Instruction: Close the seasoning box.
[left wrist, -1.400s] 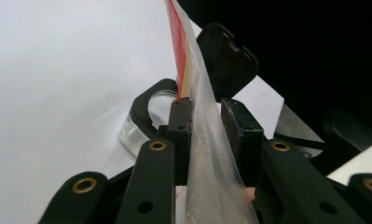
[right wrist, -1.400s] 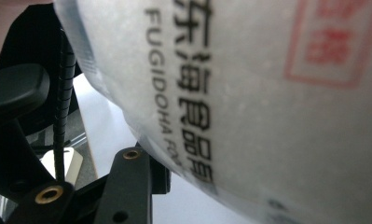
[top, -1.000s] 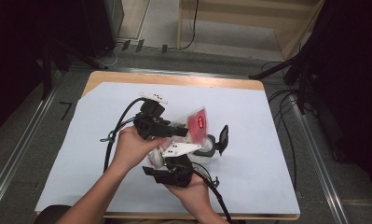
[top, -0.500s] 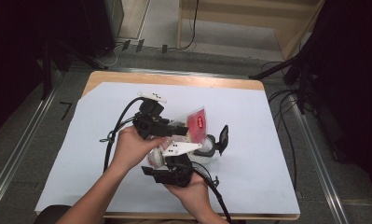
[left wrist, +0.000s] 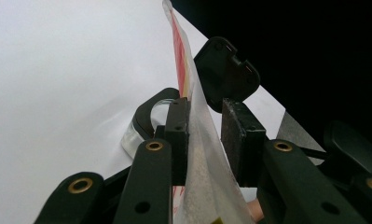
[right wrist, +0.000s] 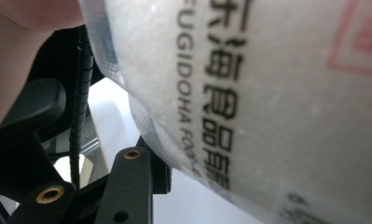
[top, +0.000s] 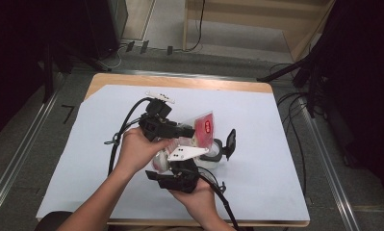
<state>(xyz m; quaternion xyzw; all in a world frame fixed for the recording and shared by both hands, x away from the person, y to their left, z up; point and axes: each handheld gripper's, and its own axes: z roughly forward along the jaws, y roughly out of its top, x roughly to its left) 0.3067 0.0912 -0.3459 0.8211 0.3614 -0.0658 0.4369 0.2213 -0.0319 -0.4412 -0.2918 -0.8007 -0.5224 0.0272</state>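
Between the left gripper's [left wrist: 207, 135] closing jaws stands the red-and-white translucent plastic bag [left wrist: 200, 154], edge-on; right gripper [right wrist: 183, 177] grasps its lower end.

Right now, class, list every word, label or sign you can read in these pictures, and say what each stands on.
"EUGIDOHA FOO", cut off at both ends: black letters down the clear bag, right gripper view.
Large black Chinese characters beside it on the same bag: clear print, not transcribed here.
Red square stamp at that bag's upper right: blurred, unreadable.
White marks on the bag's red label, high view: too small to read.
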